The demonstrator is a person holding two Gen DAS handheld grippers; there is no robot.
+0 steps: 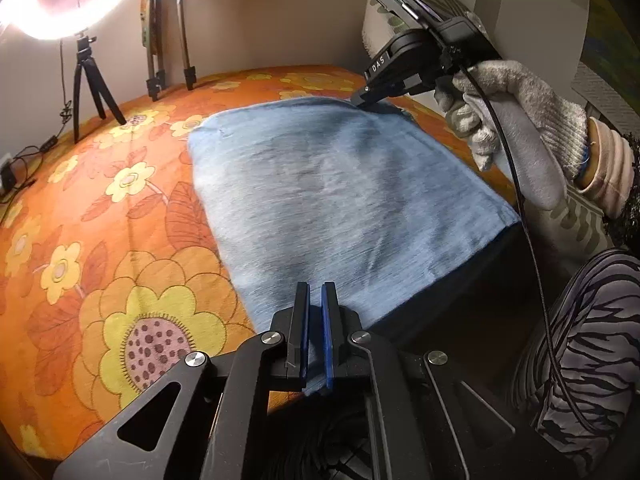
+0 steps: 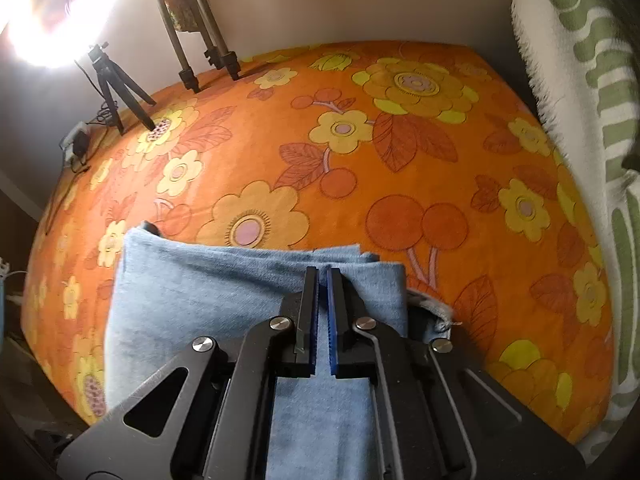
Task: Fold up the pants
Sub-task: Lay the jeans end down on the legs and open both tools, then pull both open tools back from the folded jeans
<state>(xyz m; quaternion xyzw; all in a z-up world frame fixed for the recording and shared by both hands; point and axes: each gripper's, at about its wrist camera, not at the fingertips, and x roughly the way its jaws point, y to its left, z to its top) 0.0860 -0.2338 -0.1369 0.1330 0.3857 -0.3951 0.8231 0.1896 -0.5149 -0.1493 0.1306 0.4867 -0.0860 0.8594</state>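
Pants [image 1: 340,184] are being pressed flat; left gripper [image 1: 316,292] and right gripper [image 2: 323,276] are pressed together (holding nothing); the 12 o'clock edge should be smoothed.

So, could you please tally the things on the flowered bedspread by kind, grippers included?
Folded blue pants: 1
Grippers: 2, left gripper and right gripper
Tripods: 2, black tripod and metal tripod
Total: 5

Wide open orange flowered bedspread [image 2: 400,152] lies beyond and right of the folded pants [image 2: 208,292]. At the far left edge, a small tripod [image 2: 116,88] and two taller tripod legs [image 2: 200,52] block passage; a green-patterned cloth [image 2: 592,120] borders the right side
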